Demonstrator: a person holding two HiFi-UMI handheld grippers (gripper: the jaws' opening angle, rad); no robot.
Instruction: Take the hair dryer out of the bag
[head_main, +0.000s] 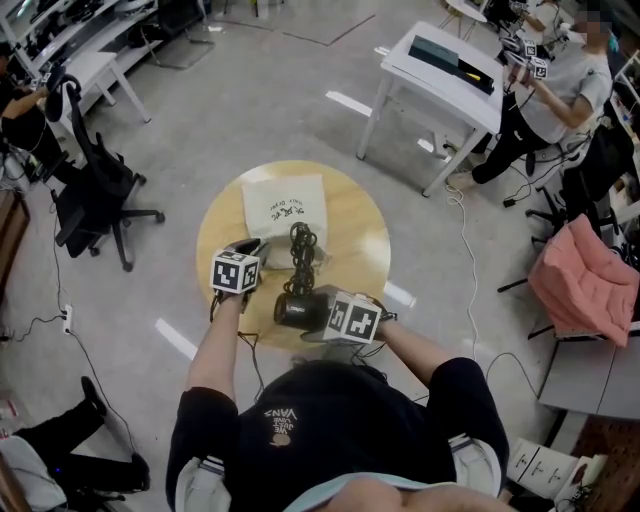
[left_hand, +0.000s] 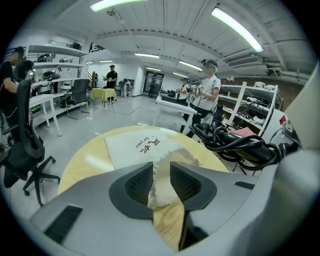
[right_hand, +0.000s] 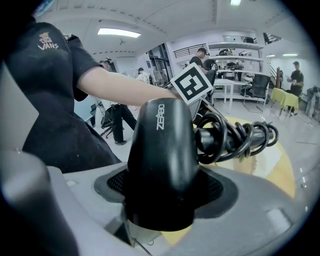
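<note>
A black hair dryer (head_main: 298, 308) is held over the near edge of the round wooden table (head_main: 360, 230), its handle wound with black cord (head_main: 303, 250). My right gripper (head_main: 318, 302) is shut on the dryer's barrel (right_hand: 160, 155), which fills the space between its jaws. The white cloth bag (head_main: 285, 205) lies flat on the table beyond the dryer. My left gripper (head_main: 250, 246) stands open at the bag's near left corner. In the left gripper view the bag's frayed edge (left_hand: 162, 172) lies loosely between the jaws, with a gap showing.
A black office chair (head_main: 95, 180) stands left of the table. A white desk (head_main: 440, 70) and a person (head_main: 560, 90) are at the back right. A pink cloth (head_main: 585, 280) drapes a chair on the right. Cables run across the floor.
</note>
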